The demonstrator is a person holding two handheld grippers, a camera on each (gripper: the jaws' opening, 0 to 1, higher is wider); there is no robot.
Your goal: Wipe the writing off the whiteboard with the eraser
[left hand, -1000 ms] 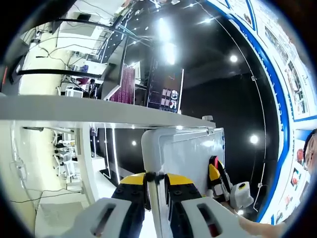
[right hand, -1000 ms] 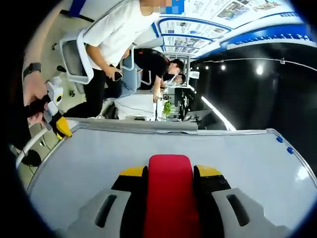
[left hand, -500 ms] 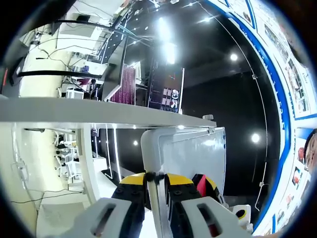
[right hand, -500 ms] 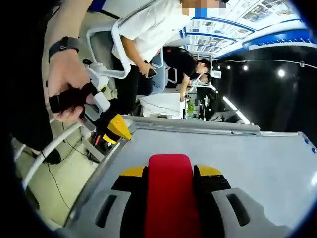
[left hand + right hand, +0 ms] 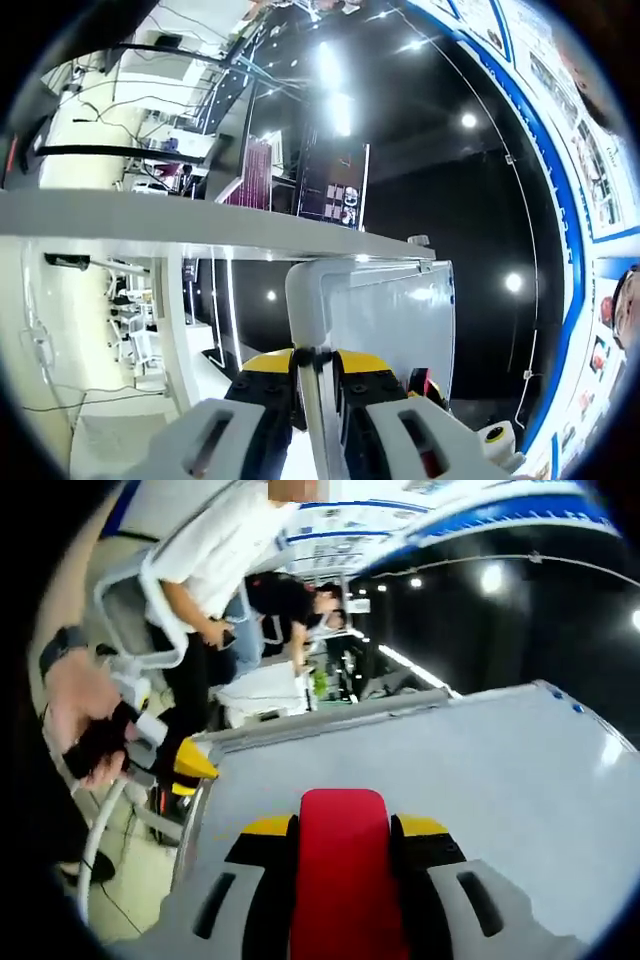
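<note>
right gripper (image 5: 343, 832) pinching red eraser (image 5: 343, 865) on whiteboard (image 5: 480, 790); left gripper (image 5: 316, 372) clamps board's near edge. keep eraser flat, strokes overlapping.

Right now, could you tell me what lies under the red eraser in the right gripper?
Under the red eraser lies the whiteboard, whose visible surface looks blank. The eraser, clamped in the right gripper, hides the patch directly beneath it, so any writing there cannot be seen.

Eraser (image 5: 343, 865): solid red. Whiteboard (image 5: 430, 780): pale grey-white face, silver frame. Right gripper (image 5: 343, 825): grey body, black jaws tipped yellow. Left gripper (image 5: 318, 362): same grey, black, yellow. Wall (image 5: 450, 200): glossy black, blue band above. Person's shirt (image 5: 225, 540): white.
</note>
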